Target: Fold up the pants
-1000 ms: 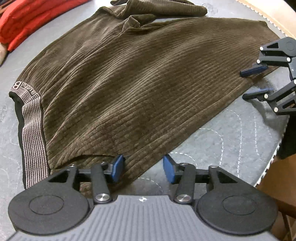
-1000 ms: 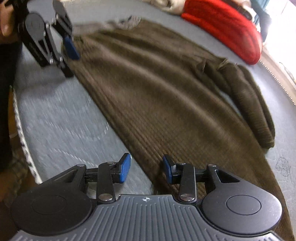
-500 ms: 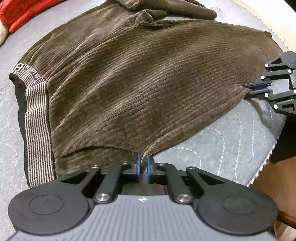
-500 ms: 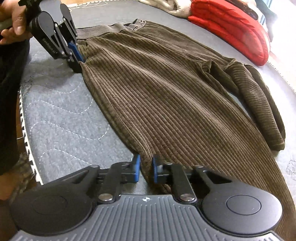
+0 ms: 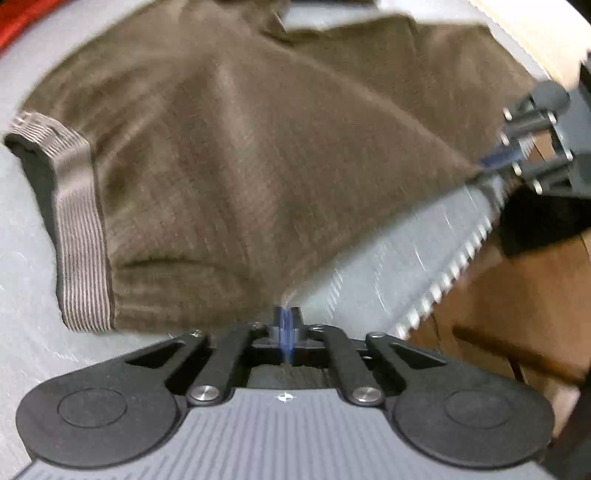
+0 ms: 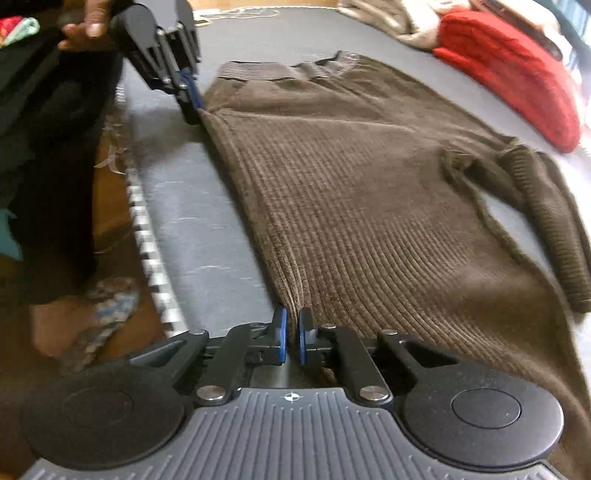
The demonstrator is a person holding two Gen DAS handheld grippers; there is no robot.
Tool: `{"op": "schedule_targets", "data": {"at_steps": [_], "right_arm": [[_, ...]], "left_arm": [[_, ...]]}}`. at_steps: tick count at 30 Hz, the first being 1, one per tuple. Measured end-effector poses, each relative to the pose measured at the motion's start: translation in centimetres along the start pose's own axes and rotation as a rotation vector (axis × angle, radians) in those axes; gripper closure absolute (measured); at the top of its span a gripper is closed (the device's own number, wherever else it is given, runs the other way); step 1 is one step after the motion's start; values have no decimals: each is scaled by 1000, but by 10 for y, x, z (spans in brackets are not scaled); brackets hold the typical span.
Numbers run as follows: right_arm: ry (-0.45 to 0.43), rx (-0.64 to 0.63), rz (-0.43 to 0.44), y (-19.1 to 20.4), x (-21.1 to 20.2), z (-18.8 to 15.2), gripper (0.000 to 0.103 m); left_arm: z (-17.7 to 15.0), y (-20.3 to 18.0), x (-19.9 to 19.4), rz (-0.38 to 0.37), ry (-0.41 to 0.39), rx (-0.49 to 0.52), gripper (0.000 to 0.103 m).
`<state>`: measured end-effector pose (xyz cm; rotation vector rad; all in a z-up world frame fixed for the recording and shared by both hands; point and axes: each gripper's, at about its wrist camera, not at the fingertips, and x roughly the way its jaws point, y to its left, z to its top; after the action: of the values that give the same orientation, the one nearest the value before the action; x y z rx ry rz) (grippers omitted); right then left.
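Brown corduroy pants (image 5: 236, 155) lie on a grey quilted surface (image 5: 399, 236), striped waistband (image 5: 79, 236) at the left of the left wrist view. My left gripper (image 5: 286, 321) is shut on the pants' near edge by the waistband; it also shows in the right wrist view (image 6: 190, 94). My right gripper (image 6: 291, 334) is shut on the same near edge farther down the leg; it shows in the left wrist view (image 5: 498, 158). The edge is stretched taut between them and lifted. The pants (image 6: 362, 192) have one leg (image 6: 546, 221) bunched at the right.
A red garment (image 6: 517, 74) and a beige cloth (image 6: 391, 18) lie at the far side of the surface. The surface's stitched edge (image 6: 147, 243) runs close beside the grippers, with wooden floor (image 5: 517, 295) beyond. The person's foot (image 6: 88, 321) stands at the left.
Both grippers have closed fully on the near edge of the pants and lifted it, pulling it towards the surface's edge. The fabric now hangs taut between them.
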<state>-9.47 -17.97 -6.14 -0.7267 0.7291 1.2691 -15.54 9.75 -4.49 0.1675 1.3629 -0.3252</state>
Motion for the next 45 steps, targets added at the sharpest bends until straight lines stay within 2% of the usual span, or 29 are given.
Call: {"op": "schedule_targets", "data": {"at_steps": [2,3,5,6,7,8,9,10,12,15,16,18,21,24,26,28,31,34,35,36,37,38,39,40,42,45], "right_arm": [[16,-33,-34,3,1,-2,96],[12,-32,-63,2,0,-2,96],[-3,12,-95,-5,-2,1,95],[-12,45,-110,-10,-5,3,92],[-22,72,-124,-12,-8,5,88],[-38,100,-139,-14,-12,6,76],[-62,133,-157,-19,-19,7,65],[-88,170,-173,-25,-25,7,61],[-137,256,-212,-43,-42,6,59],[-206,406,-283,-78,-76,-1,59],[-232,458,-307,-91,-90,-5,59],[-275,546,-369,-115,-118,-15,56],[-324,661,-473,-145,-156,-40,54],[-368,815,-579,-166,-178,-71,52],[-370,960,-632,-182,-183,-95,52],[-379,1079,-700,-193,-189,-110,52],[-392,1191,-781,-200,-194,-121,52],[-286,1280,-917,-204,-191,-136,52],[-233,1330,-968,-205,-189,-144,52],[-190,1405,-1009,-208,-189,-155,52],[-166,1503,-1032,-210,-192,-172,52],[-158,1595,-1039,-211,-195,-190,52],[-159,1703,-1043,-211,-199,-212,52],[-165,1779,-1043,-209,-203,-231,52],[-182,1884,-1058,-204,-207,-263,52],[-232,1982,-1062,-198,-211,-302,52]], "left_arm": [[-3,-8,5,16,51,58,103],[-2,-7,4,27,41,55,103],[-2,5,-10,-41,-60,-20,100],[-4,10,-22,-53,-140,-59,98],[-4,23,-36,-34,-239,-126,86],[-5,35,-45,-6,-303,-196,77],[-6,51,-53,33,-363,-292,57],[-8,72,-62,87,-423,-426,49],[-14,107,-70,149,-478,-638,46],[-21,153,-63,154,-446,-923,42],[-22,164,-57,153,-420,-986,42],[-21,178,-47,111,-391,-1044,40],[-11,183,-28,81,-297,-1018,40],[-2,177,-19,130,-266,-922,40],[0,172,-20,141,-271,-868,47],[-1,167,-27,150,-283,-816,75],[-6,153,-47,218,-346,-735,84],[-23,148,-62,252,-368,-762,88],[-25,148,-61,258,-349,-767,90],[-28,148,-58,284,-310,-762,99],[-28,147,-53,349,-242,-751,103],[-27,145,-45,431,-163,-726,103],[-30,144,-41,438,-130,-716,103],[-32,144,-41,422,-141,-725,102],[-33,140,-56,427,-265,-738,99],[-30,127,-84,365,-430,-736,83]]}}
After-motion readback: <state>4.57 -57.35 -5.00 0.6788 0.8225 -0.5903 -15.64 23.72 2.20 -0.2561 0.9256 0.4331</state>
